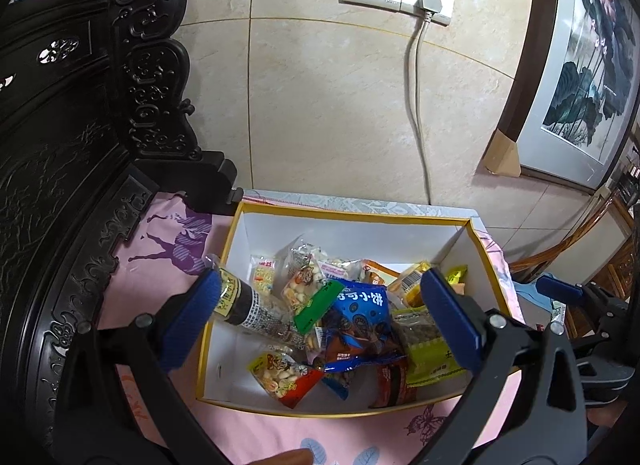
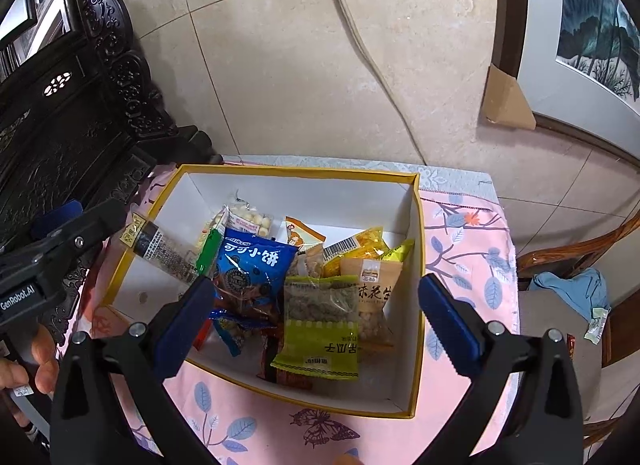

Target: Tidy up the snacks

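A yellow-rimmed white box (image 1: 340, 233) (image 2: 300, 193) on the pink cloth holds several snack packets. Among them are a blue biscuit packet (image 1: 360, 313) (image 2: 252, 265) and a yellow-green packet (image 1: 432, 361) (image 2: 320, 345). A clear packet with a black label (image 1: 248, 305) (image 2: 160, 249) leans over the box's left rim. My left gripper (image 1: 320, 317) hangs open above the box's near half, its left pad close to that clear packet. My right gripper (image 2: 318, 321) is also open over the box's near side, with nothing gripped. One finger (image 2: 92, 225) of the left gripper shows at the left of the right wrist view.
Dark carved wooden furniture (image 1: 80, 145) stands close on the left. The tiled wall behind has a socket and plugged cable (image 1: 416, 105). A framed painting (image 1: 580, 65) leans at the right. A wooden chair with a blue cloth (image 2: 576, 285) sits beside the table's right edge.
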### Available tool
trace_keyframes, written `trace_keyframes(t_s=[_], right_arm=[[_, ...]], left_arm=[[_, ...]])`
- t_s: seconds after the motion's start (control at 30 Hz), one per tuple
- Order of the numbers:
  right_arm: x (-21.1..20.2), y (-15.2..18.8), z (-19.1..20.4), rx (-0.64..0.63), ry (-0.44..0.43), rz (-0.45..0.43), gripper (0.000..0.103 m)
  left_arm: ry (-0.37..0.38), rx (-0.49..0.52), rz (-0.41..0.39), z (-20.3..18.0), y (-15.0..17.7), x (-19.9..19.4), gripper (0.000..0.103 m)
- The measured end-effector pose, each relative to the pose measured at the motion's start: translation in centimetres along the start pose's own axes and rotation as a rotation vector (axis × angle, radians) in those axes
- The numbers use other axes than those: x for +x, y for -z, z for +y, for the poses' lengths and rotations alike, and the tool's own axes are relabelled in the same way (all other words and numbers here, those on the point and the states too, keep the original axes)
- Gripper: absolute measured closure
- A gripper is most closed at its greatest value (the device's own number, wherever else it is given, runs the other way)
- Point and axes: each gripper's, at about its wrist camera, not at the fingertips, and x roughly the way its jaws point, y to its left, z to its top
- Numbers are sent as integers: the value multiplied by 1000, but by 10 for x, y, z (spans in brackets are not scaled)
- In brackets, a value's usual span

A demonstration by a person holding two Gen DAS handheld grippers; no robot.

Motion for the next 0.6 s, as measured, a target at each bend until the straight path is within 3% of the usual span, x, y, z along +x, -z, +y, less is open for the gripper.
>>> trace_keyframes(t_s=[0.6], right_arm=[[-6,3,3,1,2,-3,1]], left_arm=[[-36,20,-5,-1,1,-5,2]])
